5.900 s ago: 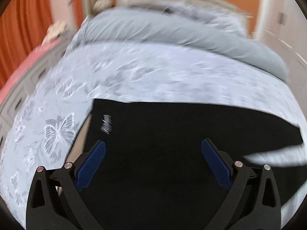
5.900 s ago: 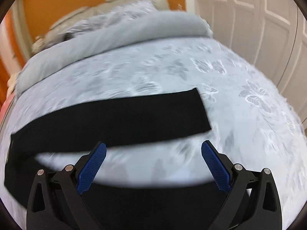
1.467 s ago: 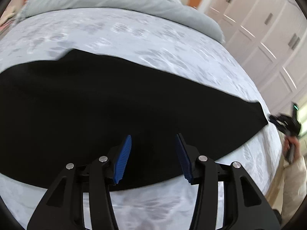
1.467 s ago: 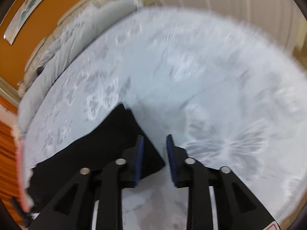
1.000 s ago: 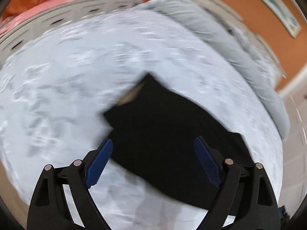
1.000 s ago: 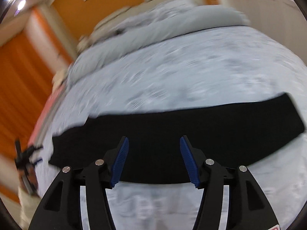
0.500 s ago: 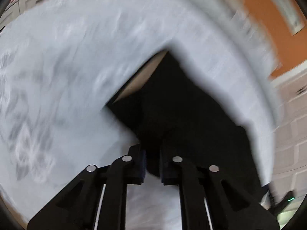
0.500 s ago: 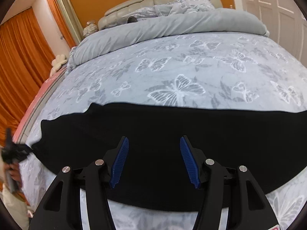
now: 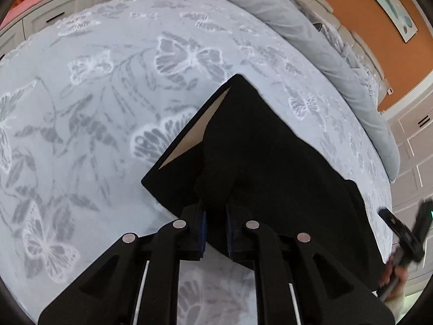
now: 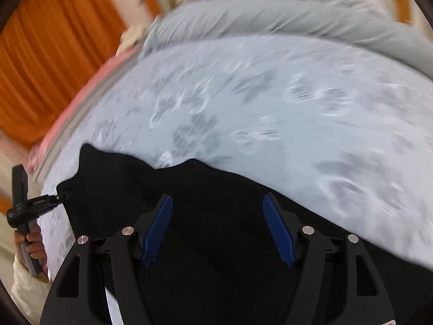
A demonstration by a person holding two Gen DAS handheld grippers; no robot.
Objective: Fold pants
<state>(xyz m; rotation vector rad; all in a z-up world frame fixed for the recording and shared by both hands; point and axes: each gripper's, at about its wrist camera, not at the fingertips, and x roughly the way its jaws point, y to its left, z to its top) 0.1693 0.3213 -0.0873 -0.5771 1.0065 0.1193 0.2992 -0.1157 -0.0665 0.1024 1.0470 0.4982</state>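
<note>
The left tool (image 9: 215, 230) is clamping a bunched edge of the black fabric pants (image 9: 270, 157) near the waistband, where a tan inner lining (image 9: 194, 132) is showing, likely to lift that end over for a fold. The right tool (image 10: 219, 233) is hovering with its jaws apart above the middle of the same garment, gripping nothing. The pants are lying stretched across the pale blue butterfly-print bed cover (image 9: 81, 113).
</note>
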